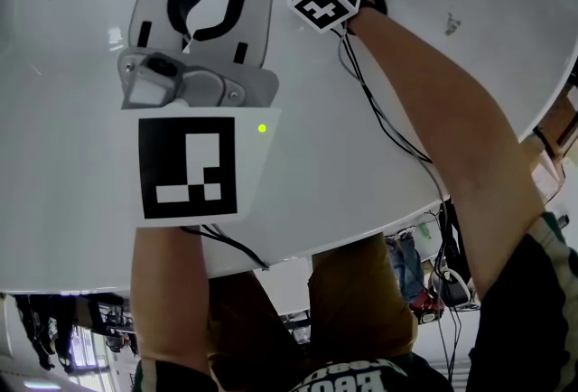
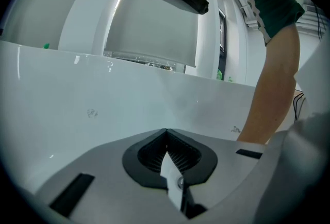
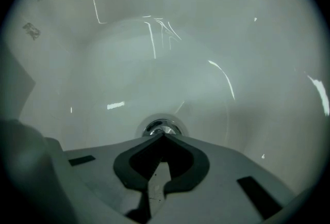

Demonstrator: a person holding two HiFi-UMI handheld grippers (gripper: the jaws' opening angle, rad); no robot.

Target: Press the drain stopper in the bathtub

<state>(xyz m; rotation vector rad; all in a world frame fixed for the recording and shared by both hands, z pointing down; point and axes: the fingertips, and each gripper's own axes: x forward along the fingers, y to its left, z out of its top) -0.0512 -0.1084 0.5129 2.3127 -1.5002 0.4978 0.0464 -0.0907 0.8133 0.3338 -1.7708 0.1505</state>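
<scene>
Right tool [image 3: 162,136], jaws closed together, likely to form one blunt tip, sits right at the chrome drain stopper [image 3: 156,127] on the bathtub [image 3: 170,63] floor, poised to press; left tool [image 2: 166,133], closed and empty, hangs clear

A pale grey wall panel [image 2: 149,27] is rising between white curved frames [image 2: 85,16], and a white pillar [image 2: 206,42] is standing just beside it. Bright light is coming through slats [image 2: 315,14] at the far right, while dark clutter [image 1: 435,298] is lying low in the room.
</scene>
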